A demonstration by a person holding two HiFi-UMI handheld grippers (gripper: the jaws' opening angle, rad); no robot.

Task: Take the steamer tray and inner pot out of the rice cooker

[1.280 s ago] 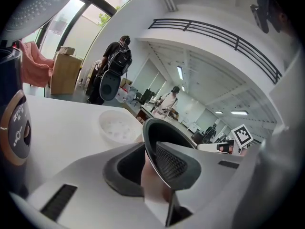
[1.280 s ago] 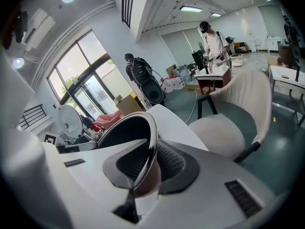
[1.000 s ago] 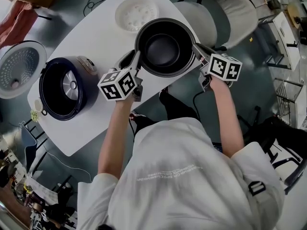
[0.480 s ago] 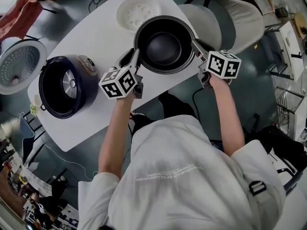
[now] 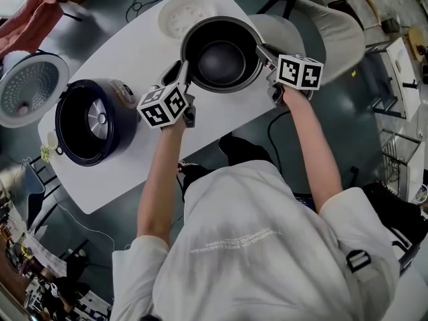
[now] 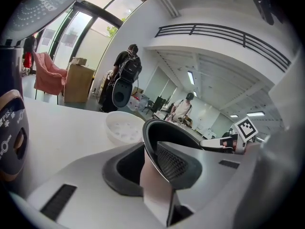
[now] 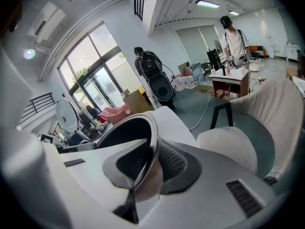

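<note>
Over the table [image 5: 134, 52], near its edge closest to the grey chair [image 5: 321, 25], I hold the inner pot [image 5: 221, 55] between both grippers, one on each side of its rim. Left gripper [image 5: 182, 79]: the rim stands between the jaws, the ribbed pad lies against the inside of the pot wall, and the other jaw is on the outside. The jaws are opening, though the pads are on the wall in the left gripper view. Right gripper [image 5: 262, 51]: narrow, clamped on the opposite side of the rim, one pad inside the wall and one outside. The pot is black inside, upright and empty. I cannot tell whether its base touches the table. The steamer tray [image 5: 186, 15], white and round, lies on the table just beyond the pot, near it but apart. The rice cooker [image 5: 90, 120] stands well to the left on the same table. Its cavity is dark and bare, and its lid [image 5: 30, 89] is swung open beyond the table's end. In the head view, the left marker cube [image 5: 162, 105] sits between cooker and pot, and the right marker cube [image 5: 299, 72] hangs past the table edge, over the floor. People stand in the background of both gripper views, far from the table.
</note>
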